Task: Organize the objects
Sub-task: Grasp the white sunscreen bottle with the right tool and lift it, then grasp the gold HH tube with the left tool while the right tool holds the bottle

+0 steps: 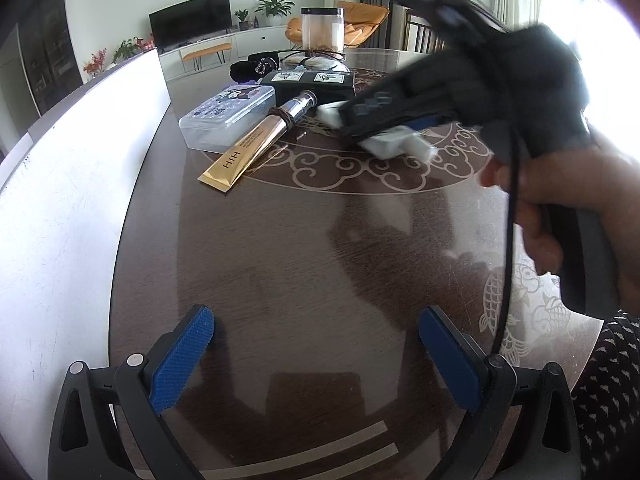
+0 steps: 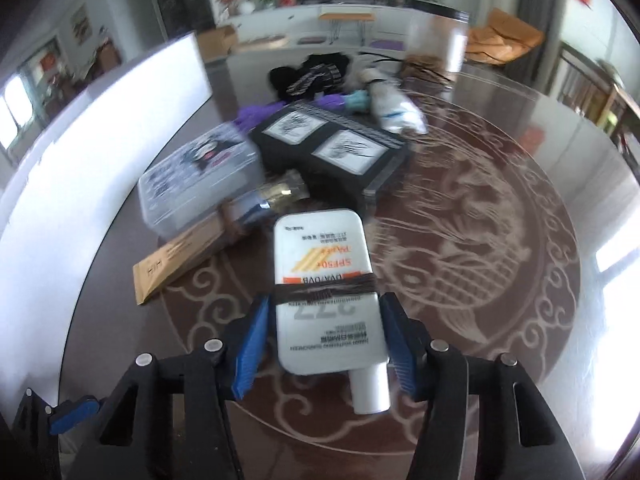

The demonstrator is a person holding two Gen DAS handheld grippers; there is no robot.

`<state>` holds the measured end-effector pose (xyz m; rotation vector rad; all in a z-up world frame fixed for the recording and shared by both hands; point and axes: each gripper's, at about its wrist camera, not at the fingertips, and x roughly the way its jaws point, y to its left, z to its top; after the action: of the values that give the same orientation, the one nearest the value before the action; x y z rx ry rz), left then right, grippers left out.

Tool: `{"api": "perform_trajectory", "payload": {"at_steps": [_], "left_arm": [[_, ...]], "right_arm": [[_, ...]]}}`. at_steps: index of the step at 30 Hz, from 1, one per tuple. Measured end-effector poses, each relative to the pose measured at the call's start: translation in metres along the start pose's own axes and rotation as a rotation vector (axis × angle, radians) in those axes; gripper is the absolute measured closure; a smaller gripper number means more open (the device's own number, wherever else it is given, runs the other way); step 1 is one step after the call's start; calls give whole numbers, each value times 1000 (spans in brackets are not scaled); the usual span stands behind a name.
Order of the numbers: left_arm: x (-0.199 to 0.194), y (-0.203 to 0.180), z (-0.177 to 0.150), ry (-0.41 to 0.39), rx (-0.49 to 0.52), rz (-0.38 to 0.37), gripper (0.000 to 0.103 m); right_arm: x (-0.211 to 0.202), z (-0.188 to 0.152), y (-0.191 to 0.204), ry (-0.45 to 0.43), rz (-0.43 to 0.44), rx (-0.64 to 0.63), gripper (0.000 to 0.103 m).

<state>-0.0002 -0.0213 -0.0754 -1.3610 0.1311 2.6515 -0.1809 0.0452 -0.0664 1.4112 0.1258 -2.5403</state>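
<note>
A white sunscreen tube [image 2: 326,292] with a black band lies between the fingers of my right gripper [image 2: 324,340], cap toward me; the pads stand close at its sides, and contact is unclear through blur. In the left wrist view the right gripper [image 1: 384,120] hovers over the same white tube [image 1: 396,142]. A gold tube [image 1: 256,140], a clear plastic box [image 1: 228,116] and a black case [image 1: 312,82] lie beyond. My left gripper [image 1: 316,356] is open and empty above bare table.
A white board [image 1: 68,184] stands along the table's left edge. A clear jar [image 1: 322,28], a black pouch [image 1: 256,65] and a white bottle [image 2: 394,106] sit at the far side. The round table [image 1: 304,260] is dark wood with pale patterns.
</note>
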Motion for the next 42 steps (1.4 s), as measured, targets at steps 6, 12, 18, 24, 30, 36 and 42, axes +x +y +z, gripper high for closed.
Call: {"api": "perform_trajectory", "payload": {"at_steps": [6, 12, 18, 24, 30, 36, 42], "left_arm": [[0, 0, 0, 0, -1, 0, 0], [1, 0, 1, 0, -1, 1, 0], [5, 0, 8, 46, -6, 11, 0], [6, -4, 66, -34, 50, 61, 0], [69, 11, 130, 31, 1, 54, 0], [112, 26, 153, 65, -8, 66, 0], [121, 33, 160, 91, -47, 30, 21]], "right_arm": [[-22, -39, -47, -48, -102, 84, 48], [-36, -62, -65, -81, -133, 125, 27], [-33, -64, -60, -75, -156, 112, 8], [-32, -67, -66, -62, -153, 143, 1], [-32, -68, -66, -61, -152, 143, 1], [-32, -68, -66, -61, -151, 142, 0], [-33, -68, -66, -61, -152, 143, 0]]}}
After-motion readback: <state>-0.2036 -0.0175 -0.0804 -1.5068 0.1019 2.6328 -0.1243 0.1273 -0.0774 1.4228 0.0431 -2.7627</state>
